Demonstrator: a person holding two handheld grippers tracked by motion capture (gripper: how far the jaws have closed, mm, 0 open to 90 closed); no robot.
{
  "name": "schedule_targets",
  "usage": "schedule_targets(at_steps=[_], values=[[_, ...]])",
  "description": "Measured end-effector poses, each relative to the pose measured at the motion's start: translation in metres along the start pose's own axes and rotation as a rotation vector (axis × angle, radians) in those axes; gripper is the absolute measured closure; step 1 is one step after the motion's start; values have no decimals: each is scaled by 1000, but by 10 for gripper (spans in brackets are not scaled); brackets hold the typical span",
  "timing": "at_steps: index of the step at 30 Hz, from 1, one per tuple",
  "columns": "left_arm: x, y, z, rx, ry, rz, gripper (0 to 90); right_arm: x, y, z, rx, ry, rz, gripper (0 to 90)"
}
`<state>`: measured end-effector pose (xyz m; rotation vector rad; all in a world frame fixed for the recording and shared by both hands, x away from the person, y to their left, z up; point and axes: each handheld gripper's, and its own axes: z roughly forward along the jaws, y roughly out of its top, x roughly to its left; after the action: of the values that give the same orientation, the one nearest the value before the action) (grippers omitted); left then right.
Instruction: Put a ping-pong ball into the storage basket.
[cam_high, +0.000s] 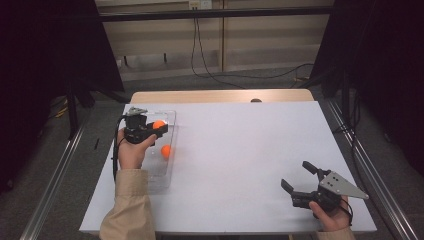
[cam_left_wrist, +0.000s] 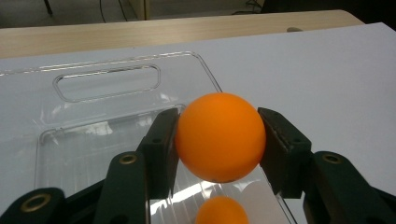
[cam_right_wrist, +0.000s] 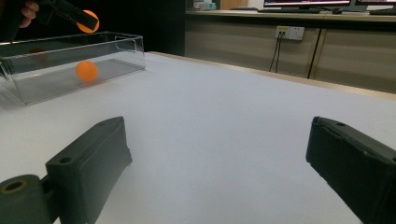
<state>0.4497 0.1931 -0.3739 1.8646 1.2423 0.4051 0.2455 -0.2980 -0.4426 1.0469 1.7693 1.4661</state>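
An orange ball (cam_left_wrist: 219, 136) sits pinched between the two black jaws of my left gripper (cam_high: 159, 125), held above a clear plastic bin (cam_high: 171, 120) at the table's left side. In the right gripper view the same held ball (cam_right_wrist: 88, 21) hangs over the bin's rim. A second orange ball (cam_high: 165, 150) lies on the bin's floor, also seen as the lower ball (cam_left_wrist: 221, 211) under the held one. My right gripper (cam_high: 298, 176) rests near the table's front right corner, jaws wide apart with nothing between them.
The white table top (cam_high: 240, 150) stretches between the two hands. A wooden strip (cam_high: 220, 95) runs along the far edge. Black cables (cam_high: 210, 70) trail on the floor beyond, and dark curtains flank both sides.
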Motion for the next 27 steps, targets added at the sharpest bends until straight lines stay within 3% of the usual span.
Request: schedule_targets(at_steps=[27], values=[[14, -8, 4, 37, 44, -18, 508, 0, 0, 0, 1, -1, -1, 52]])
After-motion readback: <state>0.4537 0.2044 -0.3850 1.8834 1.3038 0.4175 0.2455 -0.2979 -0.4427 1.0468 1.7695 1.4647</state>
